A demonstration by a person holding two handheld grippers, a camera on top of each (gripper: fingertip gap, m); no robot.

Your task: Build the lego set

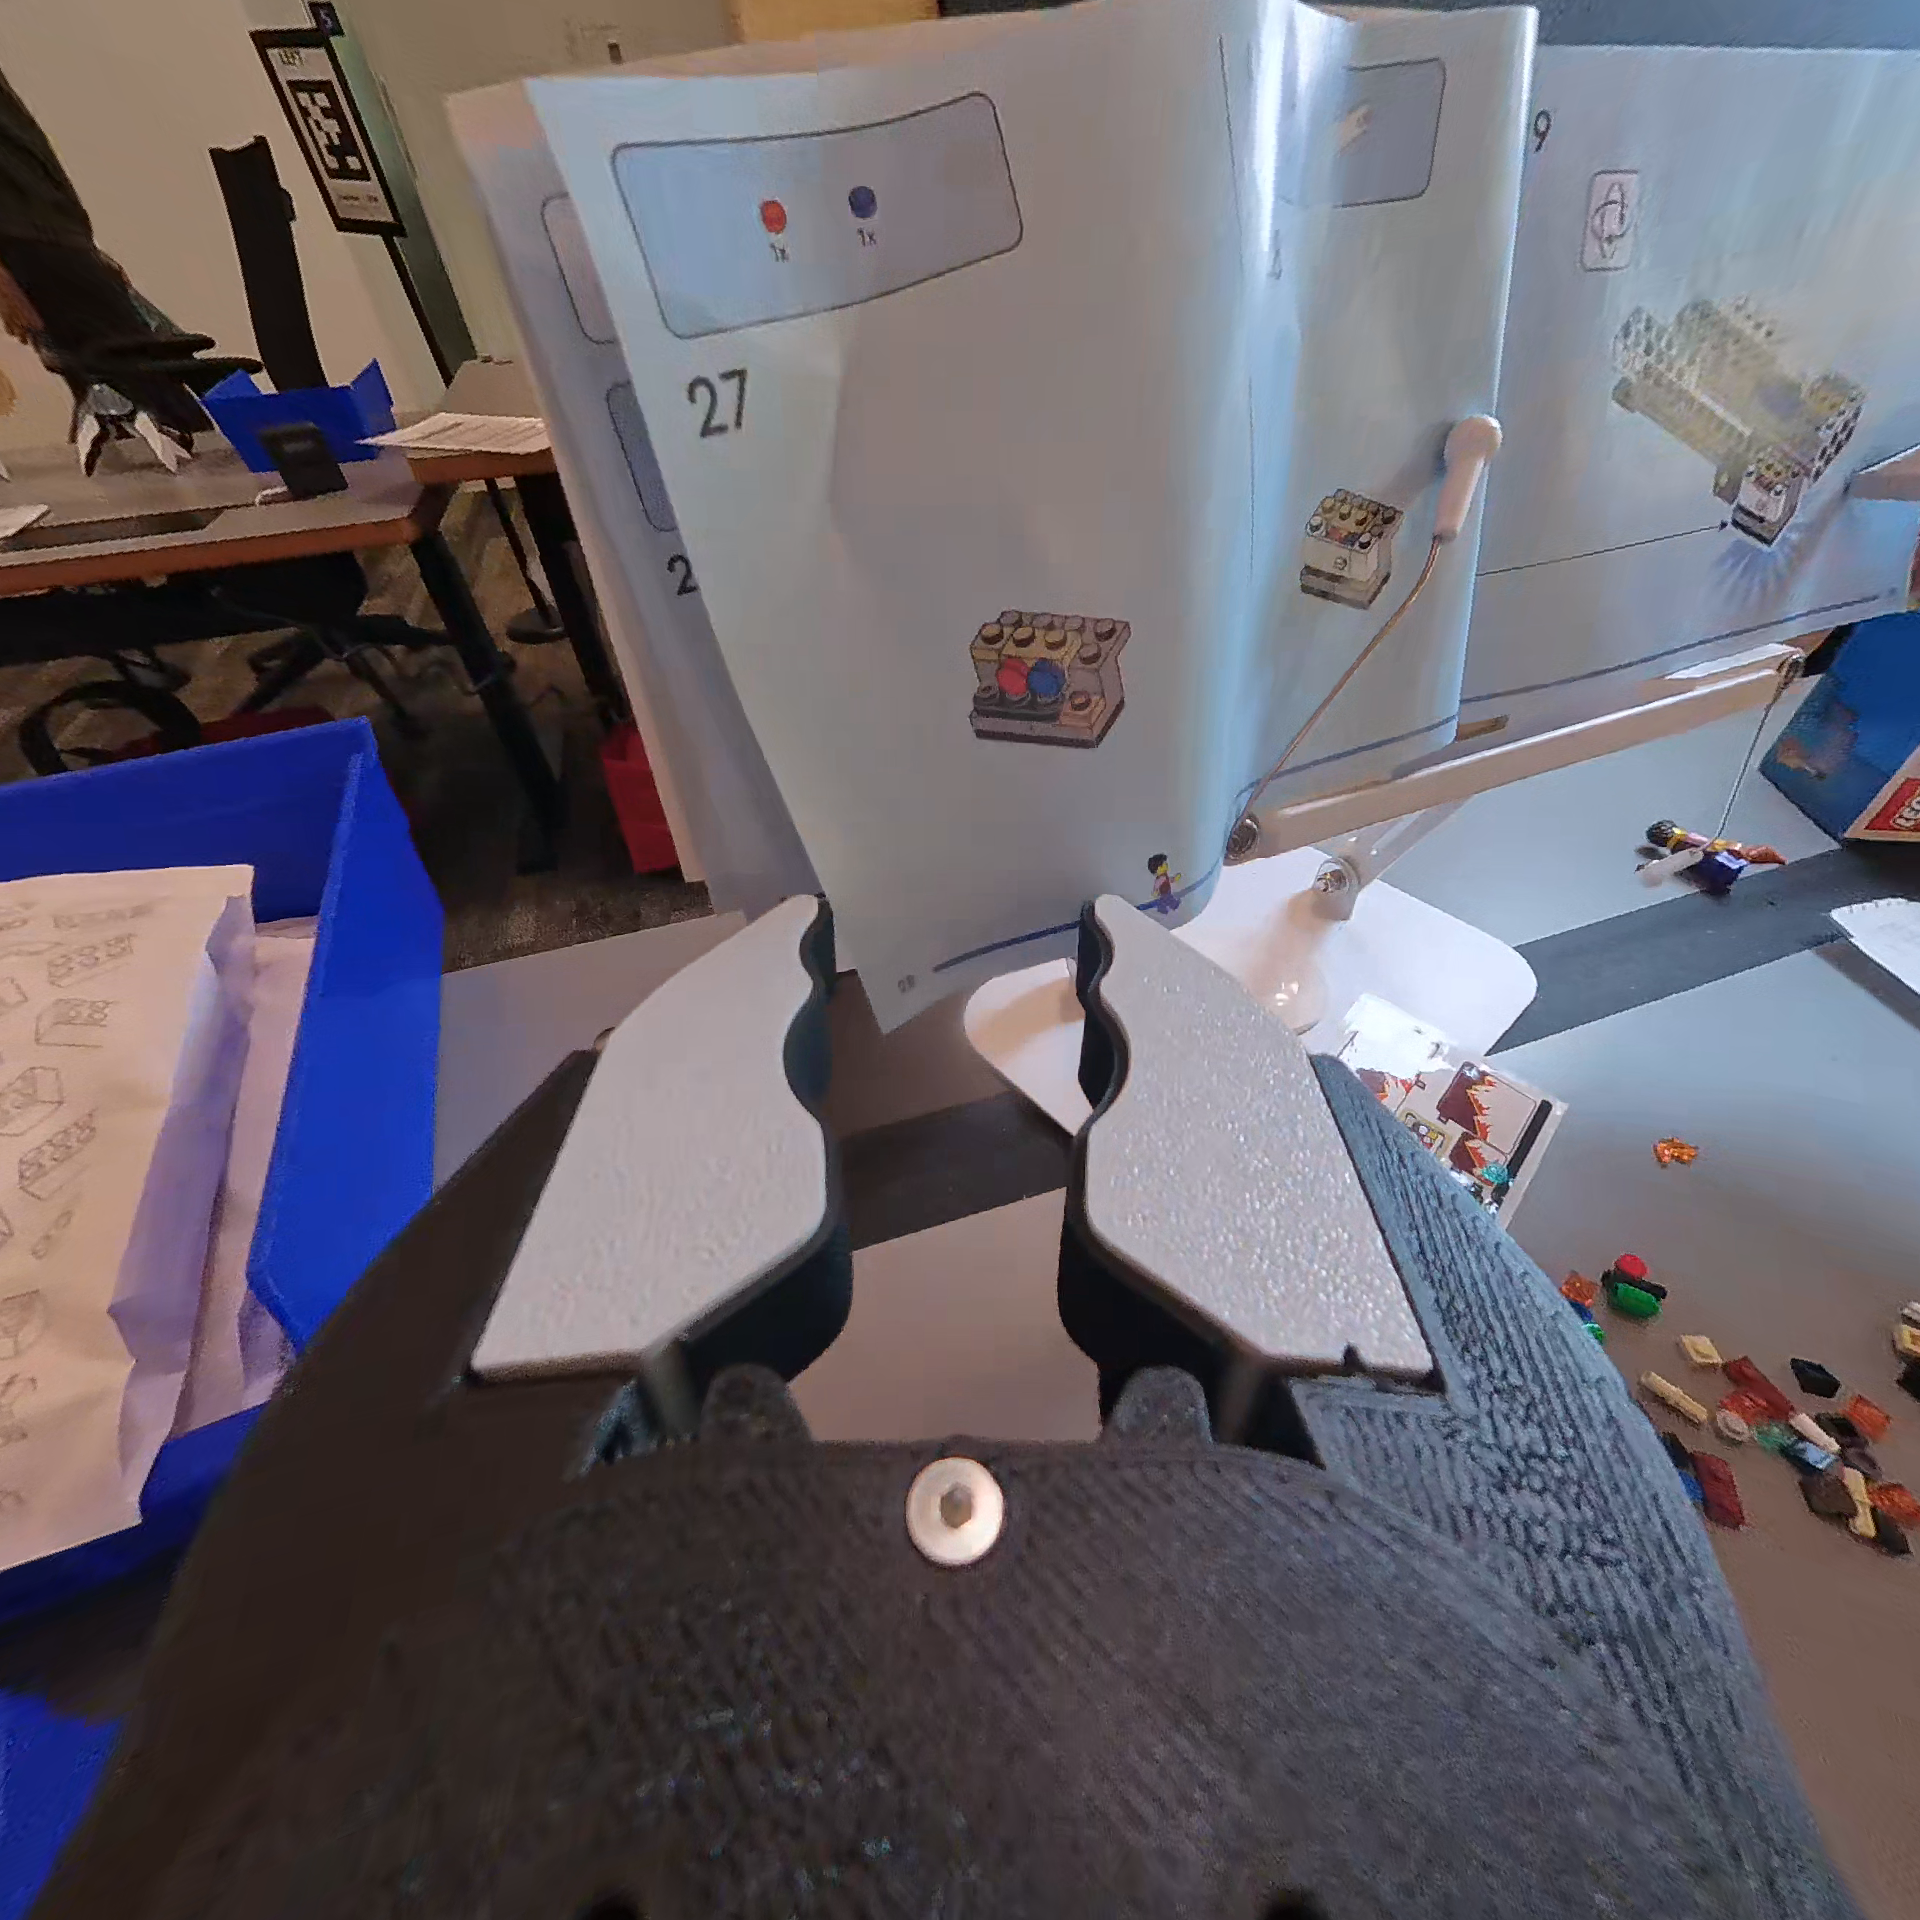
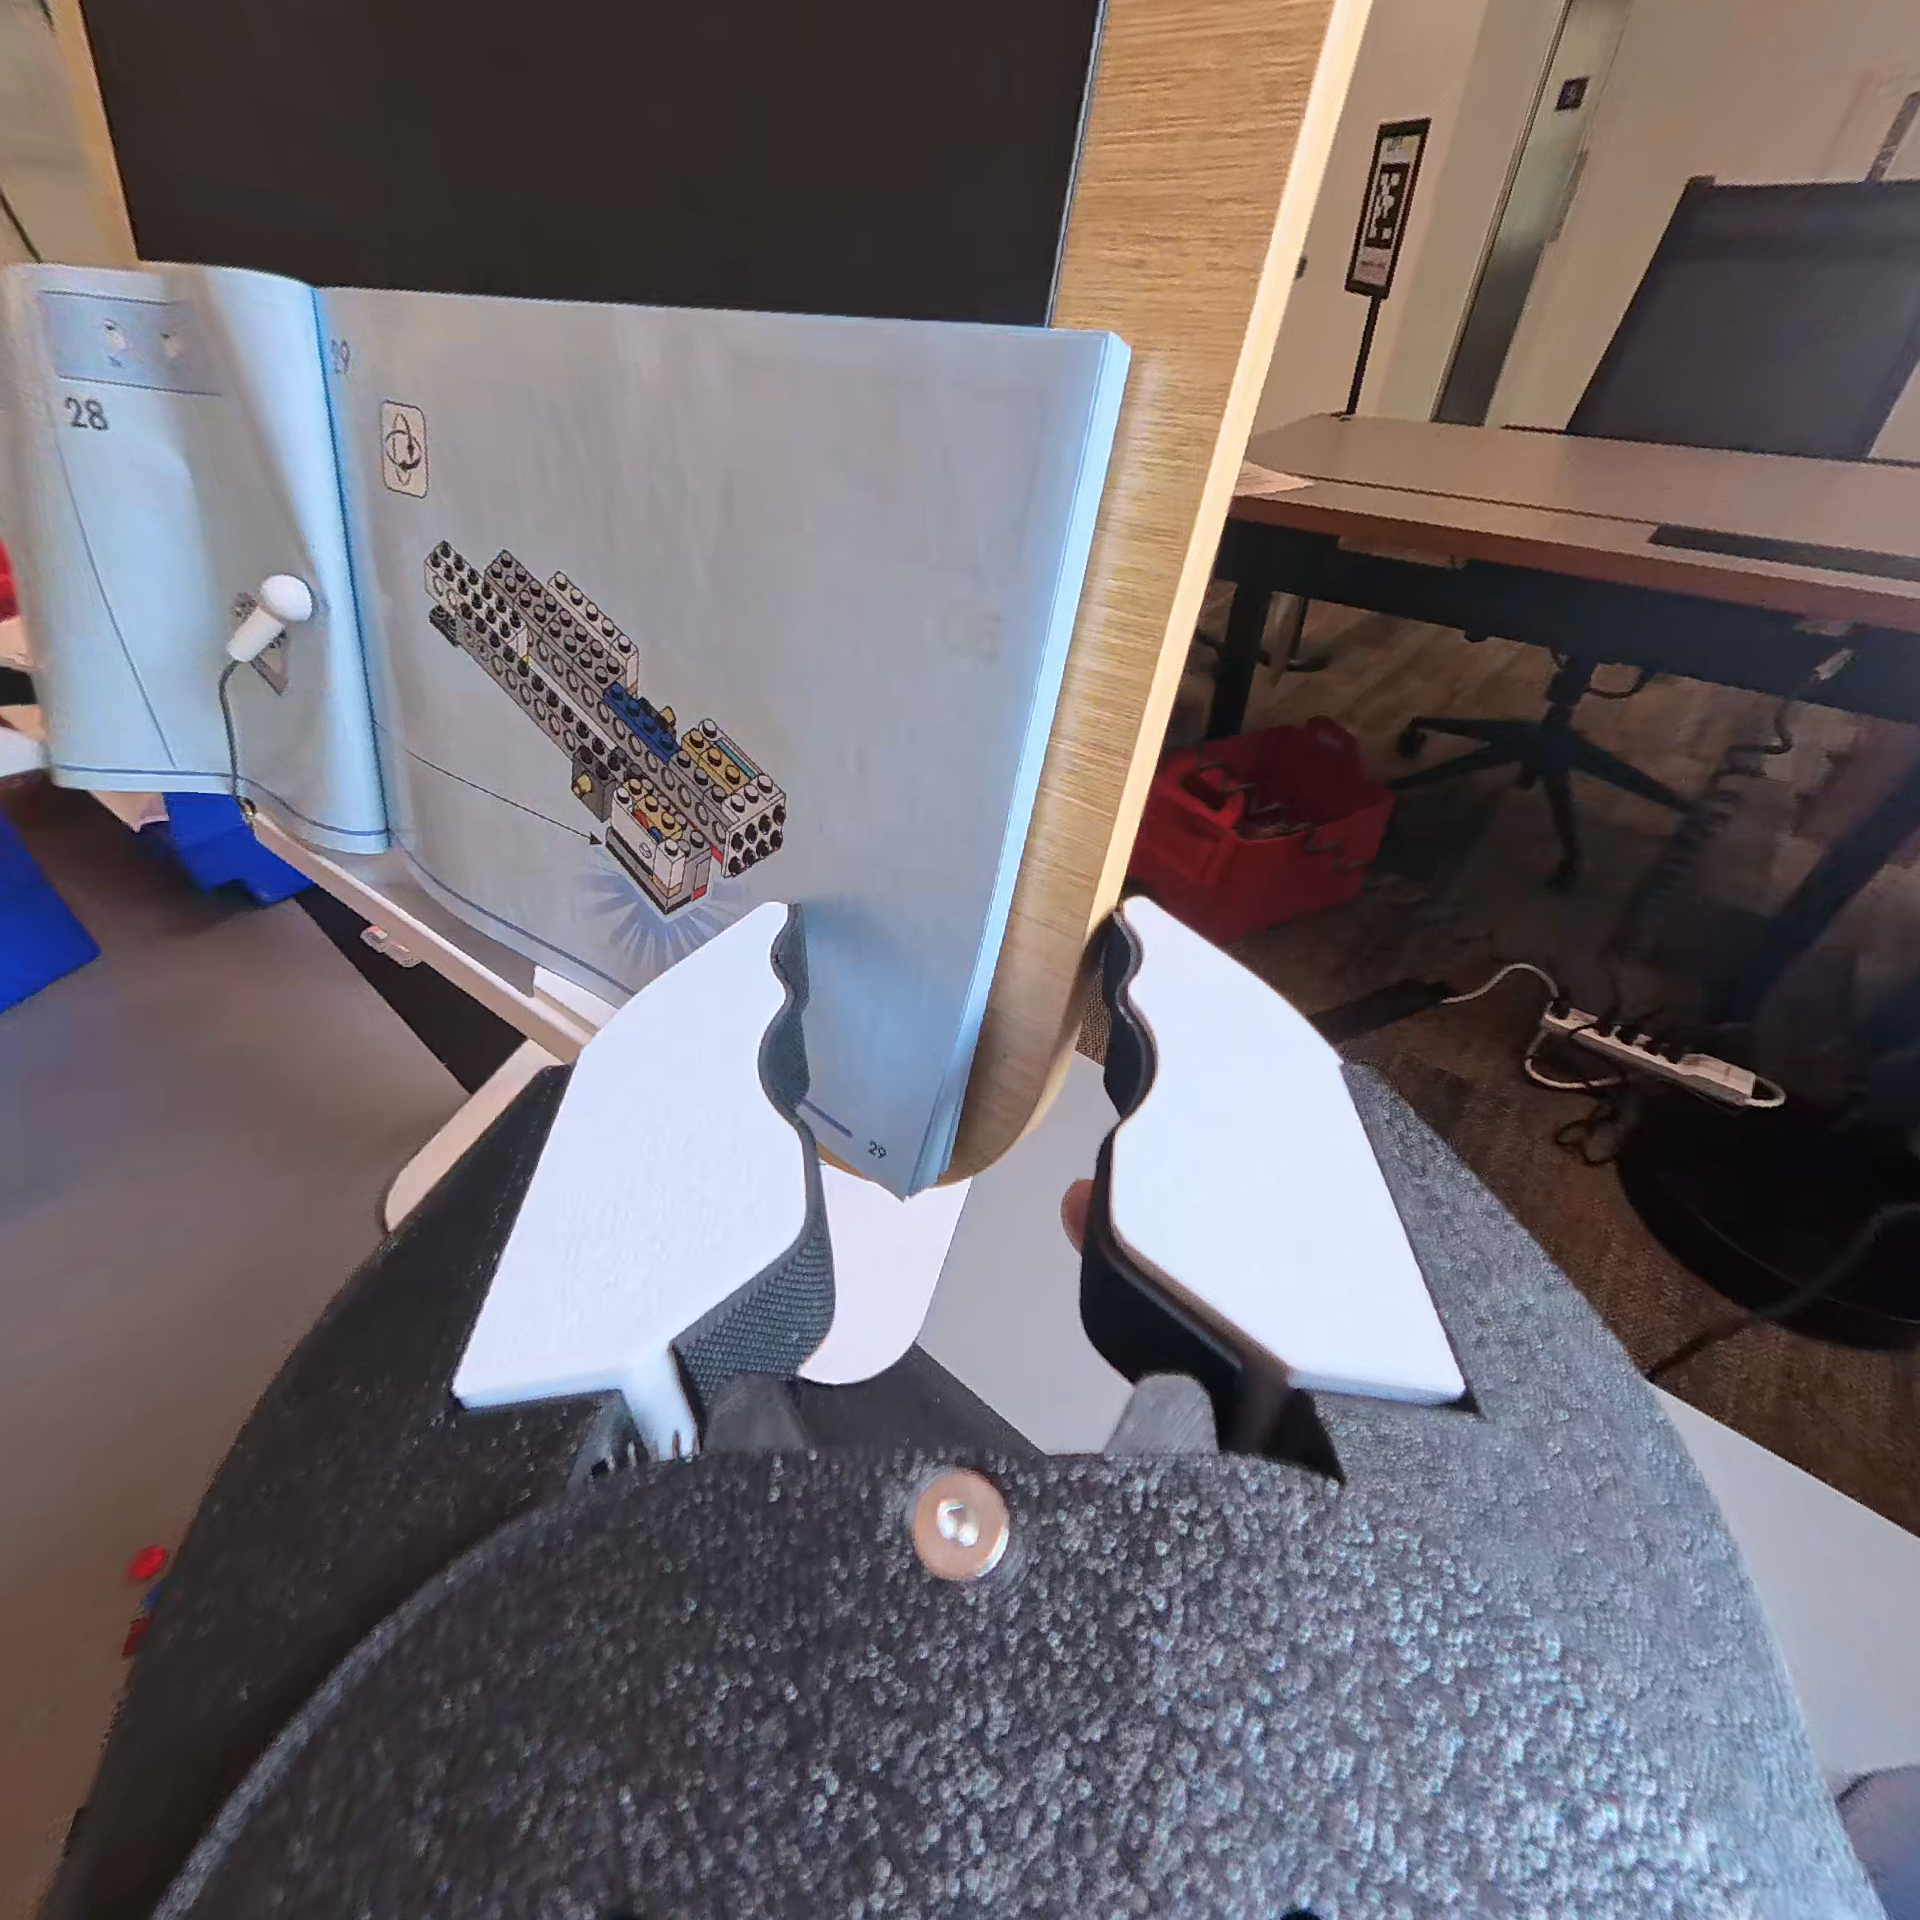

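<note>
Lego pieces lie scattered on the grey tabletop, right of the left claw, fingers apart, empty. Instruction booklet on a white stand blocks the view ahead. Right claw gapes, apparently astride the booklet's lower corner. Blue bin sits left.

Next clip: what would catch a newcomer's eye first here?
The instruction booklet, propped upright on a white stand mid-table, fills both views, its pages curling loose. The left tool and right tool are both open and empty just in front of it. Small loose bricks scatter to the right; a blue bin sits left.
</note>
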